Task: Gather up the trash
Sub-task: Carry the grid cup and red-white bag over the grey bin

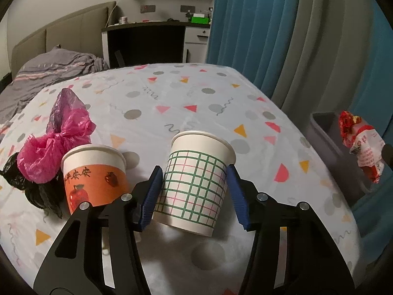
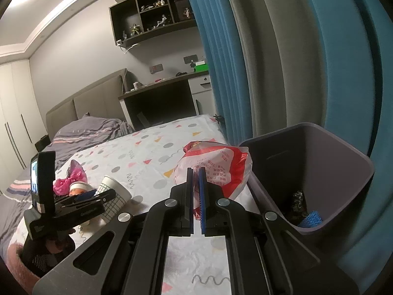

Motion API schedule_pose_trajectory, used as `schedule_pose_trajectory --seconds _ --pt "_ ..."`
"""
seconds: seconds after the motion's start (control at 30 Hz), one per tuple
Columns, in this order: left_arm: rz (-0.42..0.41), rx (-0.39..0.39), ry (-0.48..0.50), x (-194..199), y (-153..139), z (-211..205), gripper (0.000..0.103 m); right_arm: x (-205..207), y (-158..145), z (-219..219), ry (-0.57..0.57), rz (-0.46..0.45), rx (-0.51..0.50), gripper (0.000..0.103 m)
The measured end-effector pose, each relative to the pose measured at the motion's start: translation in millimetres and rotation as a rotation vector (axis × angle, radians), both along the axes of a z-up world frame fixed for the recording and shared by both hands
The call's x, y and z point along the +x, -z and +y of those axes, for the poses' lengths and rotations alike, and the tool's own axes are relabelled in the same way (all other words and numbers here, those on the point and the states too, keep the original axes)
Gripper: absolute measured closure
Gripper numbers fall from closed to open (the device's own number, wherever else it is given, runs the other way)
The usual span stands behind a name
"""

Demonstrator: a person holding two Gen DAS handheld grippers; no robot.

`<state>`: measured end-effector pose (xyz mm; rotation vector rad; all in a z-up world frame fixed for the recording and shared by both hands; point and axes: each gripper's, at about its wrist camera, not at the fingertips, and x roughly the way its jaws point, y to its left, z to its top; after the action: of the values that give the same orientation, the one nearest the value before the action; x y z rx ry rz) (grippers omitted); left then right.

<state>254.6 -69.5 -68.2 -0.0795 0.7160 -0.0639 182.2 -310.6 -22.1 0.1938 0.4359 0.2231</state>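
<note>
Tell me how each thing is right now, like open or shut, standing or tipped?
Left gripper: open, fingers either side of the checked cup.
Checked cup: tilted, open top.
Orange cup: upright on the table, open top.
Pink bag: knotted, crumpled.
Black bag: crumpled beside the orange cup.
Right gripper: shut on the red-and-white bag.
Red-and-white bag: pinched, hanging beside the bin.
Bin: open, some trash inside.

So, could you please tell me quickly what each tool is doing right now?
Left tool: open, fingers either side of the checked paper cup, not closed on it.
Right tool: closed on the red-and-white plastic bag.
</note>
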Motion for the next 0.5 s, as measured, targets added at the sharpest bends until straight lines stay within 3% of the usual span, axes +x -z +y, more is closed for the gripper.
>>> schedule_pose_trajectory --seconds 0.5 --pt "-0.051 -0.055 0.104 -19.3 -12.0 -39.7 0.051 -5.6 -3.4 -14.3 0.032 -0.009 -0.010 0.098"
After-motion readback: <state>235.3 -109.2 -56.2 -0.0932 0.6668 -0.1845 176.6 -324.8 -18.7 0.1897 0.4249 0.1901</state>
